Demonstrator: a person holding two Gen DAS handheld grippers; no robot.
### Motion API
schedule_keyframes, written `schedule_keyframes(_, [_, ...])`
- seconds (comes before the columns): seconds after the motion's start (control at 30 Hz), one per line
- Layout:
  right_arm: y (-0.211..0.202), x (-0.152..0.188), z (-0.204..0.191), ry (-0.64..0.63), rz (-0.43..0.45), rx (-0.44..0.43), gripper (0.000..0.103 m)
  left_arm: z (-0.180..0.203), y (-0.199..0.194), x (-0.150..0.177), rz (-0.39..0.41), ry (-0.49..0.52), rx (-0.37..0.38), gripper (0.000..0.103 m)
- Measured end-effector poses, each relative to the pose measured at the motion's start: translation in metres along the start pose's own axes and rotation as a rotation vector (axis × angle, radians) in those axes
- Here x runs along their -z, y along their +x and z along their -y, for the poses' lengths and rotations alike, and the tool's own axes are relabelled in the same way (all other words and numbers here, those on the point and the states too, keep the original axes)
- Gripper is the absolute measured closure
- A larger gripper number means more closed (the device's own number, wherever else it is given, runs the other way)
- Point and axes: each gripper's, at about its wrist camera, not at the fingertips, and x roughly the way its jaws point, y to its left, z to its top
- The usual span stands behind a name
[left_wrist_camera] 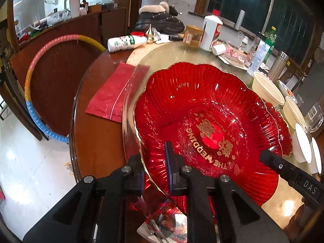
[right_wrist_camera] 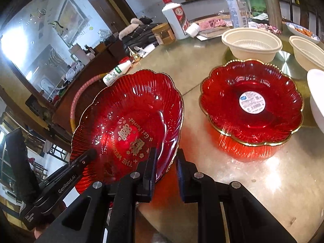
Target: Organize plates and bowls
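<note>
Here, line by line:

Left gripper (left_wrist_camera: 156,169): its two fingers are closed on the near rim of the wedding plate (left_wrist_camera: 204,129), one finger above the rim and one below.

Right gripper (right_wrist_camera: 166,168): pinches the opposite edge of the same plate, the rim running between its fingers; its dark tip also shows in the left wrist view at the plate's right side.

Wedding plate: red ribbed glass with a scalloped gold rim and gold lettering reading "THE WEDDING" in the centre; it is tilted and held between the two grippers above the near edge of the table (right_wrist_camera: 263,172).

Second red plate (right_wrist_camera: 251,103): same scalloped shape, resting flat on the table to the right of the held plate, apart from it, with a round white sticker in its centre.

Cream bowls (right_wrist_camera: 251,42): stacked pale bowls stand just behind the second red plate; another one sits further right.

White bowl (right_wrist_camera: 317,93): at the right edge, close beside the second red plate.

Background: a white liquor bottle (right_wrist_camera: 176,20) stands upright further back, and a red bag (left_wrist_camera: 115,93) lies flat at the table's left side.
</note>
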Motion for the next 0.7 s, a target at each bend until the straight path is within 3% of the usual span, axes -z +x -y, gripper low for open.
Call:
schedule_keyframes(0.2, [0.003, -0.004, 0.009, 0.02, -0.001, 0.017, 0.084, 0.008, 0.014, 0.004, -0.046, 0.01, 0.017, 0.088])
schedule_keyframes(0.37, [0.004, -0.003, 0.007, 0.0, -0.018, 0.007, 0.079, 0.008, 0.015, 0.003, -0.037, -0.003, -0.003, 0.086])
schedule_keyframes(0.47, [0.0, -0.004, 0.006, -0.013, -0.003, -0.016, 0.077, 0.003, 0.013, 0.001, -0.051, -0.038, -0.003, 0.067])
schedule_keyframes(0.5, [-0.003, -0.004, 0.008, -0.01, 0.007, -0.016, 0.072, 0.0, 0.009, -0.001, -0.039, -0.057, -0.017, 0.053])
schedule_keyframes(0.53, [-0.007, -0.004, 0.01, -0.003, 0.021, -0.018, 0.061, -0.003, 0.004, -0.002, -0.017, -0.073, -0.028, 0.045])
schedule_keyframes(0.6, [-0.019, -0.004, 0.018, 0.024, 0.077, -0.022, 0.045, -0.009, -0.017, -0.005, 0.092, -0.128, -0.055, 0.042])
schedule_keyframes(0.67, [-0.037, -0.004, 0.029, 0.068, 0.149, -0.022, 0.036, -0.015, -0.04, -0.006, 0.203, -0.182, -0.053, 0.032])
schedule_keyframes(0.7, [-0.047, -0.004, 0.036, 0.095, 0.19, -0.022, 0.034, -0.016, -0.053, -0.006, 0.26, -0.214, -0.041, 0.02])
